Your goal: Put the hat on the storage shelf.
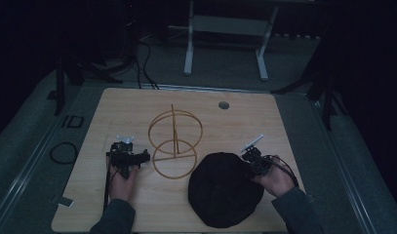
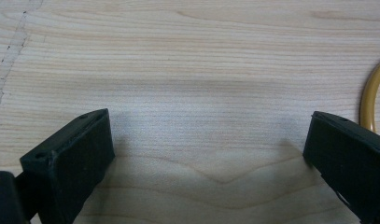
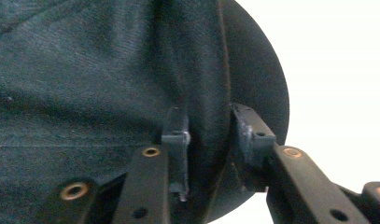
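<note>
At the left of the high view we have our left gripper resting low on the pale wood-grain table, its jaws spread wide with nothing but bare board between them; in the left gripper view a yellow curve of ring edges in just beside the right-hand jaw. That ring belongs to the wire stand, a thin, golden frame standing just to the right of our left gripper: a flat hoop on the table, an upright rod, and a second hoop raised on edge above. Further right, touching or nearly touching the base hoop, lies the black hat, a soft, matte, round cloth crown, slumped flat. Our right gripper sits at the hat's right edge, and in the right gripper view its jaws are drawn narrow over a fold of the dark woven brim. We judge the stand lies up and left from the hat, so the right hand is the nearer carrier.
</note>
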{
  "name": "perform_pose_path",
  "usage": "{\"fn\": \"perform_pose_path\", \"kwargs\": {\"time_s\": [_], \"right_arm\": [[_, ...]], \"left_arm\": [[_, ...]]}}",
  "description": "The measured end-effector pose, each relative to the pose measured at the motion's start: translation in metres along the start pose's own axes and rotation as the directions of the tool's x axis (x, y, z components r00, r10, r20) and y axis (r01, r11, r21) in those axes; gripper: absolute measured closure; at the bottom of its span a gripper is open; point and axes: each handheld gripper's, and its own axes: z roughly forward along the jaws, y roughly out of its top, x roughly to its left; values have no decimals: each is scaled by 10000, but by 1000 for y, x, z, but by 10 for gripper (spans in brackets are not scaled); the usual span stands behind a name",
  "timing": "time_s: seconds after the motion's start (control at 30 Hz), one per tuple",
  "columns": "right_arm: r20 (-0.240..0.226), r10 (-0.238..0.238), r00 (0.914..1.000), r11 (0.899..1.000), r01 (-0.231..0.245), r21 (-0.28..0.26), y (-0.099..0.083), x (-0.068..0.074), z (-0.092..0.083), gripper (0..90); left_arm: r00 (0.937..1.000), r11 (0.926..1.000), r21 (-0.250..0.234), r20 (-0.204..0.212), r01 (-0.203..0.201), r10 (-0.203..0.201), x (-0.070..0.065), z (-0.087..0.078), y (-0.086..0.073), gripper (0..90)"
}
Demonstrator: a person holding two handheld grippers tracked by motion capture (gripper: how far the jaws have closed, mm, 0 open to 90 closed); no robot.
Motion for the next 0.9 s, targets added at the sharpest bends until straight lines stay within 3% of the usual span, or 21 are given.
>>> {"fn": "perform_pose_path", "kwargs": {"time_s": [0.37,0.9], "right_arm": [[-457,476,9978,9989,-474,43,1,-12,-5,778],[-1030,1045,9892,9944,-1024,258,4,-29,-7,782]], "left_arm": [[10000,10000,-2,0,-1,1,0,0,0,12],[10000,10000,-1,2,-4,4,0,0,0,12]]}}
